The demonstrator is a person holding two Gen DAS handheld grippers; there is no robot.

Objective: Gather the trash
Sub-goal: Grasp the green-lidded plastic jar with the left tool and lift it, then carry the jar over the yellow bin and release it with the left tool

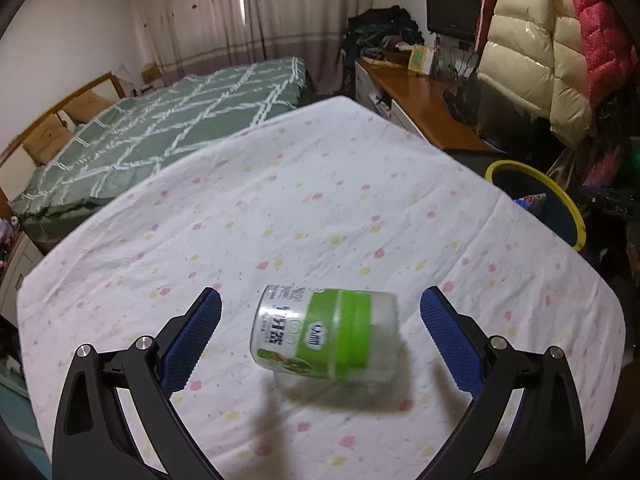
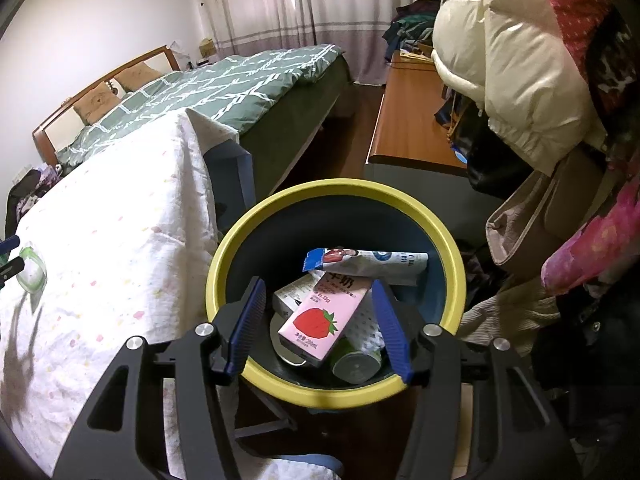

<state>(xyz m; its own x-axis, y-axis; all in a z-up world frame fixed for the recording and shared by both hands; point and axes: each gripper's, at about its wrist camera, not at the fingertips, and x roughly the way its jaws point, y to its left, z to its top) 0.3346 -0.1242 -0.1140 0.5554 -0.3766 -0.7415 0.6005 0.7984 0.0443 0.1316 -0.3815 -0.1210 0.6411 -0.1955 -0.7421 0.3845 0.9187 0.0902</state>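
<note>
With both jaws released, 1 green-labelled jar (image 1: pixel 326 334) lies on the table (image 1: pixel 280 208); 1 bin (image 2: pixel 448 240) holds cartons.

A jar (image 1: pixel 326 332) lies on the table (image 1: pixel 280 200); the bin (image 1: pixel 576 216) stands right.

Right tongs (image 2: pixel 318 324) hung apart, empty, over yellow-rimmed bin (image 2: pixel 448 240); strawberry milk carton (image 2: pixel 320 320), wrapper (image 2: pixel 372 262), can (image 2: pixel 354 362) inside. Bench (image 2: pixel 120 240) left.
</note>
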